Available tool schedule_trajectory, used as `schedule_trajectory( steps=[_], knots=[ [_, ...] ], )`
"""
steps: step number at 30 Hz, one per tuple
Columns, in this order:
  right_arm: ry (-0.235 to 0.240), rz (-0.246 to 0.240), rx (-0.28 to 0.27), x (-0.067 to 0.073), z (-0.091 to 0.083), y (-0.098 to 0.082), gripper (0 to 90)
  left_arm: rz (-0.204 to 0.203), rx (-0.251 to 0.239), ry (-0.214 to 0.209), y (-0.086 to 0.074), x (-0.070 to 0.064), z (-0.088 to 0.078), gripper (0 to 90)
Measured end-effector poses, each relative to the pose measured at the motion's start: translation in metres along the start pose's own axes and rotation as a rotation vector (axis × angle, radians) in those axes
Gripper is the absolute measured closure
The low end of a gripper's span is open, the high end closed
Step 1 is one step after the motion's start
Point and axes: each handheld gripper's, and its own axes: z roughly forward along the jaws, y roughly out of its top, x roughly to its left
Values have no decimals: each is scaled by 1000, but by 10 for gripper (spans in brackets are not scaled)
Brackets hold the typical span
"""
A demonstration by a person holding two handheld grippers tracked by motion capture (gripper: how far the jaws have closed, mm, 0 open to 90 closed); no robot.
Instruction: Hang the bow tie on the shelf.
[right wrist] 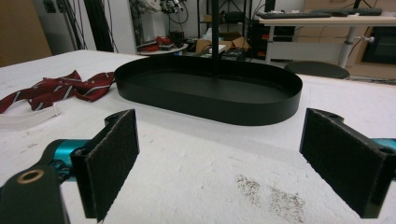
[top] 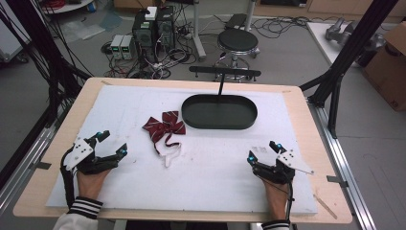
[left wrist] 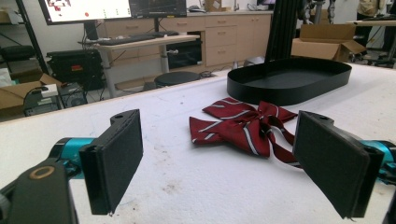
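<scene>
White padding is covering the tabletop (top: 297, 98), and nothing's really started yet. Left hand-held gripper (top: 111, 143) and right hand-held gripper (top: 262, 151) are both sitting wide open, holding nothing. Red striped bow tie (top: 164, 126) is lying loose between them, just beside the black tray (top: 219, 111), which is waiting empty. Nothing's blocking the way
</scene>
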Motion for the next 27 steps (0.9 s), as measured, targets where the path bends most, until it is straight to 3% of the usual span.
schedule_trajectory(
  steps=[15, 27],
  knots=[
    [-5, -5, 2, 0, 0, 0, 108, -3, -5, 2, 0, 1, -1, 166],
    [-6, -16, 6, 1, 1, 0, 108, -30, -8, 7, 0, 2, 0, 168]
  ],
)
